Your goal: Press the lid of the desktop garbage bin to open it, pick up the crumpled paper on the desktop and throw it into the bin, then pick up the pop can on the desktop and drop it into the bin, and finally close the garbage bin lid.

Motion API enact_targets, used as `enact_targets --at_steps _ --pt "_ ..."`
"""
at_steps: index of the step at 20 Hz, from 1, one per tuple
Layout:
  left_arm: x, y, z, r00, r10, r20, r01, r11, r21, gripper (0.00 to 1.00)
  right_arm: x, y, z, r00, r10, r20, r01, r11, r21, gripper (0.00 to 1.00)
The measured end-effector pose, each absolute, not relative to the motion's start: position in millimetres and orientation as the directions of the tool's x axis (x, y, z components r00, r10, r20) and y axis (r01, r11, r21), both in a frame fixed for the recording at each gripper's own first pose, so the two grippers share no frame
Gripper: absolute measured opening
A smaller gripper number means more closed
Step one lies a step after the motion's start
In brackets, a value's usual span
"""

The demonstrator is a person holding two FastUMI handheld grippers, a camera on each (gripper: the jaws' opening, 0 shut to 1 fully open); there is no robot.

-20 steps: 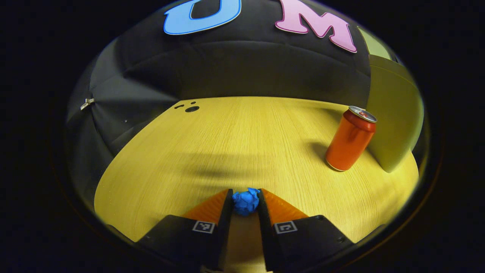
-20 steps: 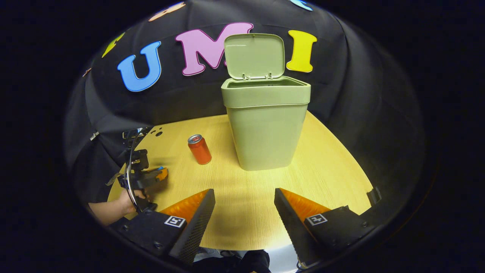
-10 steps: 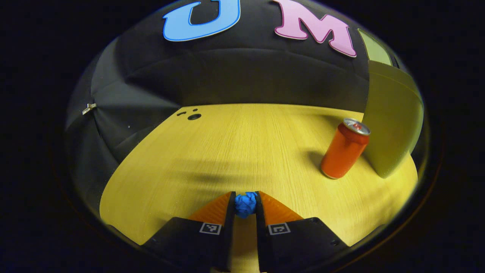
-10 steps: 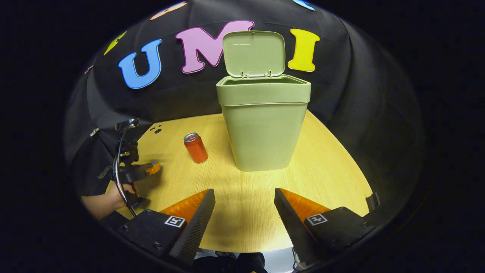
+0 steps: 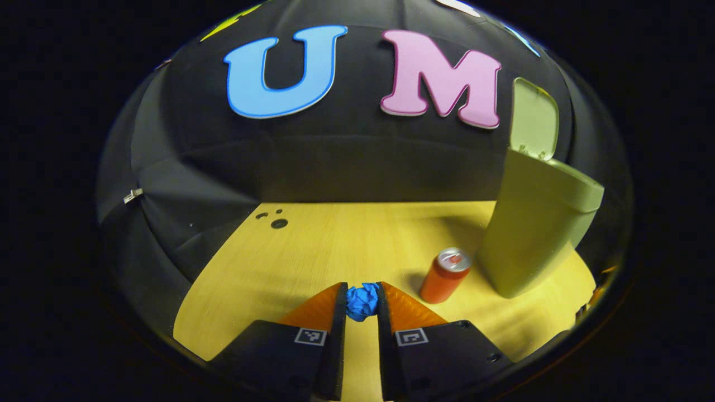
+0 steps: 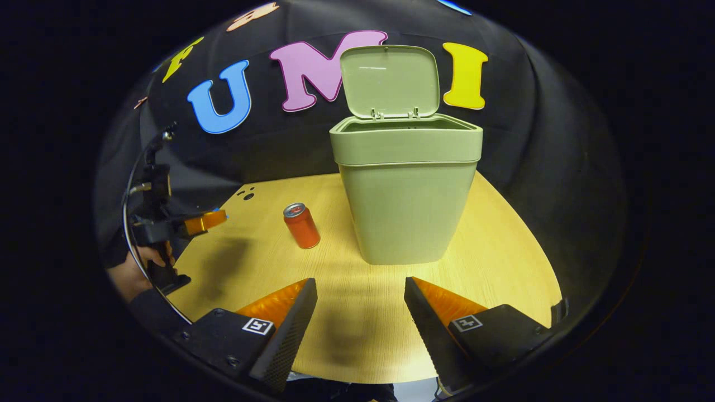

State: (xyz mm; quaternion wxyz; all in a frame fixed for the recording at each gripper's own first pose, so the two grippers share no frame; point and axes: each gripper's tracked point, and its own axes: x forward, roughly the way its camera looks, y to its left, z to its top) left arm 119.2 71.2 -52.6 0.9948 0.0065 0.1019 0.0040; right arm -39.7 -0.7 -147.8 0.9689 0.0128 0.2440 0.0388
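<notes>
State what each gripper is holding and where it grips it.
The left gripper pinches the blue crumpled paper by its two opposite sides, right at the fingertips. The right gripper is open and holds nothing.

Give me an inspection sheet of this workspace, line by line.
Surface: wooden table, a few small dark holes near its far left corner.
Job's things: green bin upright, lid open; orange can standing left of the bin, apart from it; blue crumpled paper held above the table.
Clutter: nothing seen.
Grippers: left gripper shut on the paper; right gripper open, holding nothing.
Cables: thin cable looping by the left gripper.
Surroundings: black cloth booth wall.
</notes>
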Motion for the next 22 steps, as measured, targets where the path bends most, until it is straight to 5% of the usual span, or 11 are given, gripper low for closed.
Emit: enact_targets --at_steps 9,22 --pt "105.3 -50.3 60.4 0.979 -0.192 -0.066 0.196 0.978 0.071 0.3 -22.4 -25.6 -149.1 0.888 0.101 -0.448 -0.05 0.991 0.125 0.99" --pt "125.2 -237.2 91.4 0.892 -0.452 -0.02 0.45 0.88 0.153 0.3 -3.6 -89.2 -145.5 0.896 0.103 -0.431 -0.041 0.988 0.151 0.99"
